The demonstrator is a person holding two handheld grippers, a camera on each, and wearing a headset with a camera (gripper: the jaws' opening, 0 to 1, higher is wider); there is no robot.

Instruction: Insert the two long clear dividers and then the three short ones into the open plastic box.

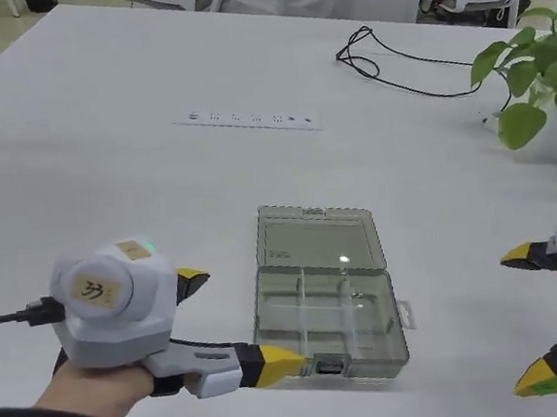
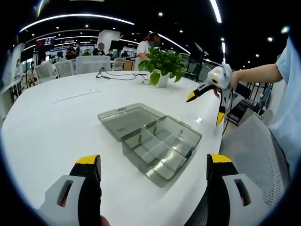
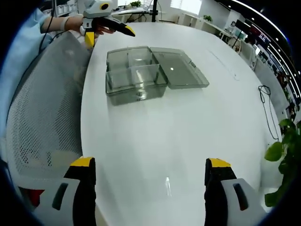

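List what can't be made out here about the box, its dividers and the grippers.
- Dividers: clear on clear, so their count inside the plastic box is uncertain in all views.
- Right gripper: body cut off by the head view's right edge.
- Power strip: too small in the head view to read its sockets.

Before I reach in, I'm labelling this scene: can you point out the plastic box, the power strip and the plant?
plastic box [image 1: 370, 359]: head view, on its front wall.
power strip [image 1: 251, 119]: head view, on the middle of its top face.
plant [image 1: 521, 123]: head view, on its lowest big leaf.
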